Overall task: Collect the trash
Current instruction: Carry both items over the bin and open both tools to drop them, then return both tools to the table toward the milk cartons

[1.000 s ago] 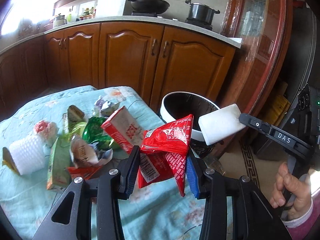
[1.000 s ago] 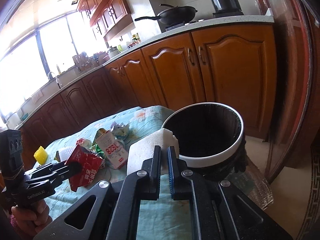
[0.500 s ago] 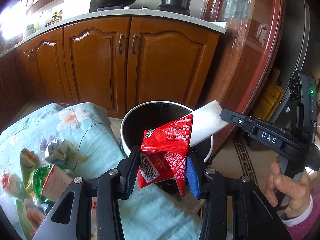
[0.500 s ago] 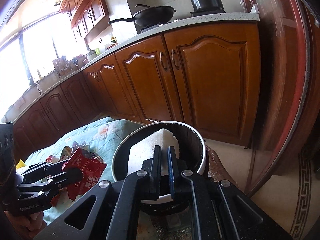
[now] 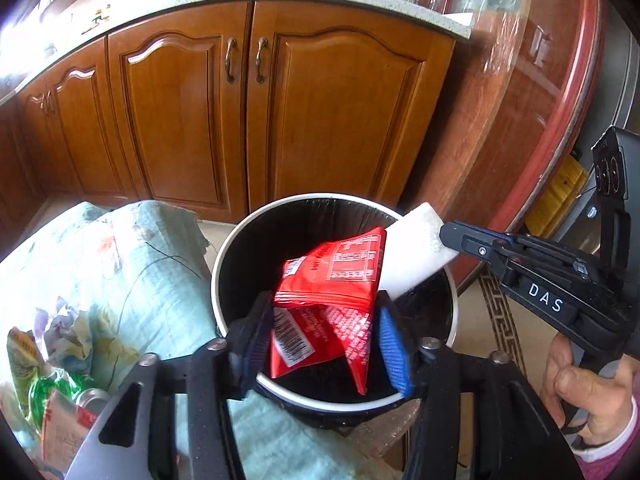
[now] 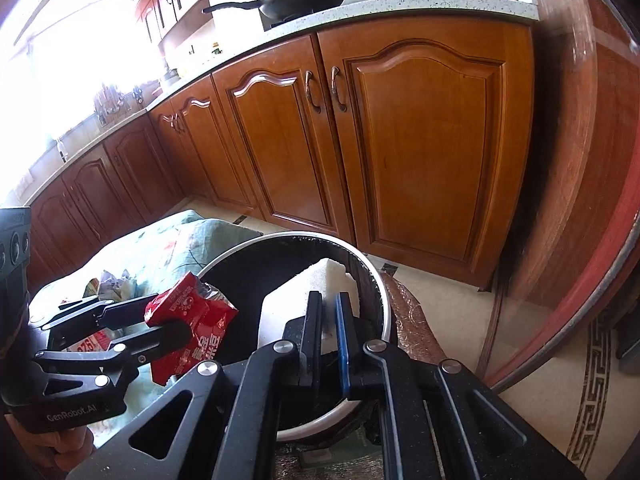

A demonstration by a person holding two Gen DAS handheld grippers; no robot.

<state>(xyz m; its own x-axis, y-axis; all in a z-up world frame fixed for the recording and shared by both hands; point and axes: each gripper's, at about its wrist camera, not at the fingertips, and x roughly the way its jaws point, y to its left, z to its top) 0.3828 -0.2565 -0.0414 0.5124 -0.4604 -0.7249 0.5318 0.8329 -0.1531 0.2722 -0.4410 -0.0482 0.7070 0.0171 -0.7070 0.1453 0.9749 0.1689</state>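
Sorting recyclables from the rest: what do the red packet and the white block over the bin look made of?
The red packet looks like thin glossy plastic film: it creases sharply, shines, and carries printed text and a barcode. The white block looks like matte foam, possibly polystyrene: it has a grainy, dull surface and crumbled corners. The bin seems to be rigid, with a white rim and a wrinkled black liner.

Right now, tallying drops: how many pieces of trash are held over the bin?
2: the red wrapper between the opening left gripper, the white foam block in the right gripper.
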